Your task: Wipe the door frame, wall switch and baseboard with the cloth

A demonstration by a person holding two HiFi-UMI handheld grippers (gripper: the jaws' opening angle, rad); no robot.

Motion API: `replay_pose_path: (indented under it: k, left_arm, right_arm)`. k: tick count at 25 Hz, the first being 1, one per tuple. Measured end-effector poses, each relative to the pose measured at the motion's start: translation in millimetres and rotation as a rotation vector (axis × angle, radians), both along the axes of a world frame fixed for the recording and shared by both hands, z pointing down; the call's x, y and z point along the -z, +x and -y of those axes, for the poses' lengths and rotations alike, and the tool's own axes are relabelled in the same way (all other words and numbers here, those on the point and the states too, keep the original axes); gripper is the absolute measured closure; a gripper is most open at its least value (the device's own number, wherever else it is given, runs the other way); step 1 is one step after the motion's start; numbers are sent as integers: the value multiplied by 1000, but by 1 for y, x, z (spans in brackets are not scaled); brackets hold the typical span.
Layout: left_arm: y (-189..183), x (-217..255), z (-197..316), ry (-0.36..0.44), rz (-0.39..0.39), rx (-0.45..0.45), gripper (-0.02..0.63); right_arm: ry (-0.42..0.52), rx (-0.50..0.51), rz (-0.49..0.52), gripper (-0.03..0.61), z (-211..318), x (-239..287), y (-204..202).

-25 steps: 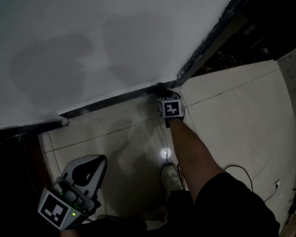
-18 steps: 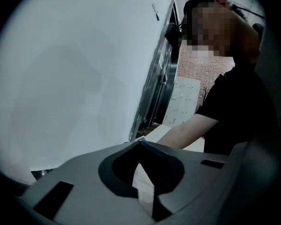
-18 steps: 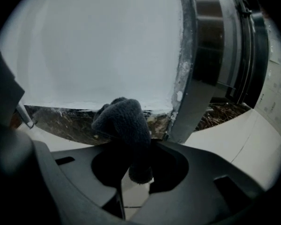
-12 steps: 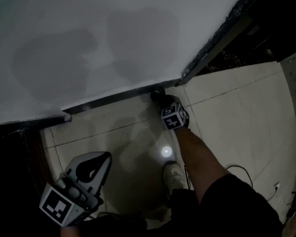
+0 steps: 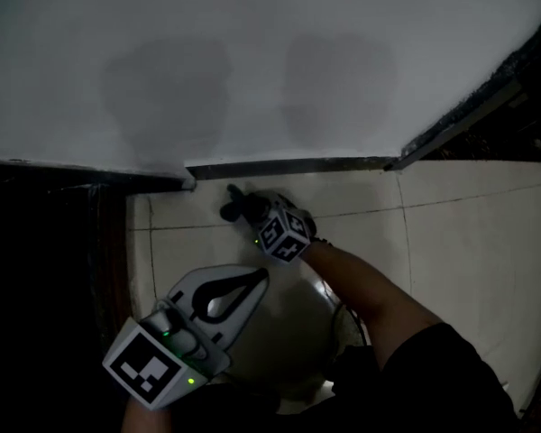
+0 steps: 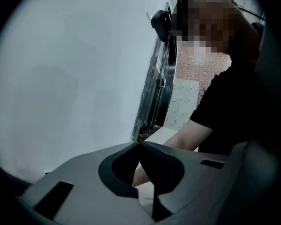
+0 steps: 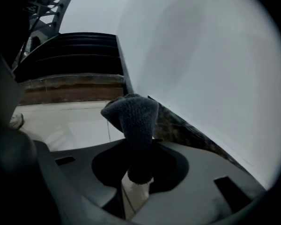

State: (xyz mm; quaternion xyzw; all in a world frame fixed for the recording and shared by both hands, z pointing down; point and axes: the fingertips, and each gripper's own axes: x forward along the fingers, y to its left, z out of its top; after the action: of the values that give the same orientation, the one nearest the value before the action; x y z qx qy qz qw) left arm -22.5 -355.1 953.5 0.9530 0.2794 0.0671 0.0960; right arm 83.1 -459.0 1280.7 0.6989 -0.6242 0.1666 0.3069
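Clamping the grey cloth (image 7: 133,116) in our right gripper (image 7: 136,170), we have the baseboard (image 7: 182,128) just to its right, running lengthwise along the wall (image 7: 201,55); our left gripper (image 6: 140,146), jaws together and empty, sits farther off.

The right gripper (image 5: 242,208) was held low and far on an outstretched right arm (image 5: 370,298), jaws clamped on the cloth (image 7: 133,116) — the left gripper (image 5: 252,282) was held near, jaws closed on nothing.

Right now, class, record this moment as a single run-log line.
stage: baseboard wipe | right gripper: shut on cloth, low beside baseboard | left gripper: shut, empty, off the wall | cloth contact: unclear
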Motion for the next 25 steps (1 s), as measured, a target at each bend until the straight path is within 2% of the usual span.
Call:
replay_pose_path:
  k: [2, 6, 7, 13, 19, 25]
  left_arm:
    - [-7, 3, 10, 13, -2, 28, 620]
    - [-20, 10, 25, 31, -9, 83, 620]
    - [-23, 11, 26, 34, -7, 86, 620]
    - [-42, 3, 39, 65, 46, 96, 620]
    - [-45, 4, 37, 69, 36, 73, 620]
    - [-42, 5, 28, 63, 26, 48, 620]
  right_arm:
    - [8, 16, 23, 488, 42, -4, -17]
    - [75, -207, 215, 488, 97, -20, -7]
    - [75, -249, 236, 488, 103, -24, -1]
    - [57, -299, 214, 487, 116, -41, 9]
    - [98, -403, 258, 488, 109, -38, 25]
    - [69, -479, 245, 487, 82, -43, 38]
